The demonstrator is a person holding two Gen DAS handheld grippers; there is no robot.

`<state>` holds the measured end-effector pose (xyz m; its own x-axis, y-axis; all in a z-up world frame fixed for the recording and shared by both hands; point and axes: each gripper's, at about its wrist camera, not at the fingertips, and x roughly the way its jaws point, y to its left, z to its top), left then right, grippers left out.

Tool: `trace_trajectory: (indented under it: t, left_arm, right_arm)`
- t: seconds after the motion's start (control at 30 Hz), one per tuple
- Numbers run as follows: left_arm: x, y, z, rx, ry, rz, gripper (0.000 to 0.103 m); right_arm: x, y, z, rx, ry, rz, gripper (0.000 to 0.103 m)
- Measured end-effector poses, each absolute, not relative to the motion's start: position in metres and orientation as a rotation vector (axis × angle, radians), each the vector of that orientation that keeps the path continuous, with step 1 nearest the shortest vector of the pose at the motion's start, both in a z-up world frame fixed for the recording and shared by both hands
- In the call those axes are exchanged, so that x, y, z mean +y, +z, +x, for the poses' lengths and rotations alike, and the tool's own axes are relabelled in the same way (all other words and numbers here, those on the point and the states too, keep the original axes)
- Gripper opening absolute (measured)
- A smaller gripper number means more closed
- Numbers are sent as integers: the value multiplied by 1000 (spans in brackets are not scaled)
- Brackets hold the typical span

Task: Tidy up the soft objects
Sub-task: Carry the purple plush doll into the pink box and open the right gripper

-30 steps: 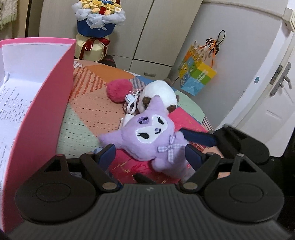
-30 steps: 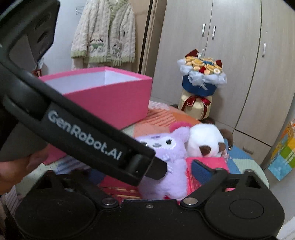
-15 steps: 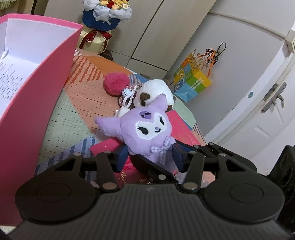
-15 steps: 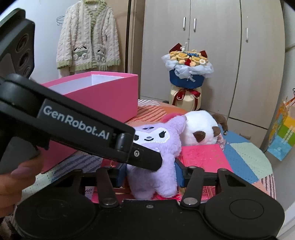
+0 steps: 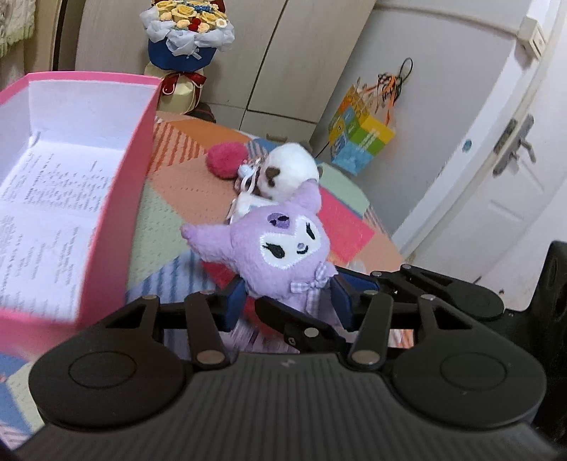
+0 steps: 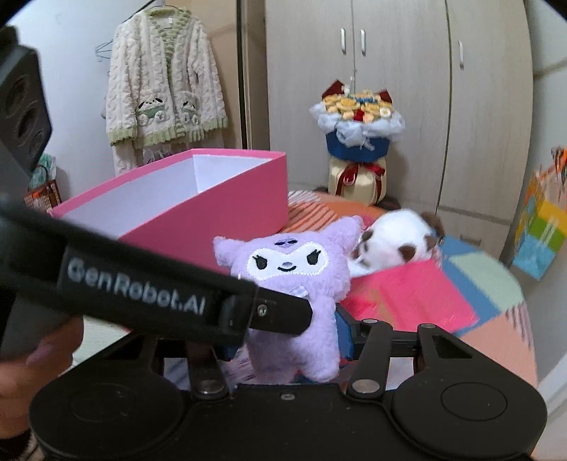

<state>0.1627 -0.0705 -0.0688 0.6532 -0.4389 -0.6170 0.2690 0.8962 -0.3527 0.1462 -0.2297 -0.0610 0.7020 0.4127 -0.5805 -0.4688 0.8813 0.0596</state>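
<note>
A purple plush doll with a white face and a checked bow is held upright above the patchwork table. My left gripper is shut on its lower body. My right gripper is shut on the same doll from the other side; the left gripper's arm crosses in front of it. A white and brown plush and a pink pompom lie on the table behind. An open pink box with a white inside stands to the left.
The round table has a patchwork cloth and a red booklet on it. A flower bouquet stands behind by the wardrobe. A colourful bag hangs at the right. A cream cardigan hangs on the wall.
Both grippers closed on the purple doll and lifted it off the table. It now sits higher and nearer the pink box.
</note>
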Motion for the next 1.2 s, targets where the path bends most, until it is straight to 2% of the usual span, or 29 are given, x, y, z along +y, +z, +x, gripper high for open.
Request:
trace_trajectory:
  t: [0.43,0.57,0.9,1.2]
  left_arm:
    - [-23,-62,108,850,-487,-228,51]
    - [-2,-56,94,888,-529,-227,54]
    - [53,-22,71,962,-486,-202,54]
    - [94,26,86,881,-444,-211,54]
  right_arm:
    - [-195,-54,85,678,551,-125,57]
    - [-182,-45,72,712,577,-121,57]
    - [-130,-15,61,845,703,-120,57]
    - [-87,30,73,745,735,-168,58]
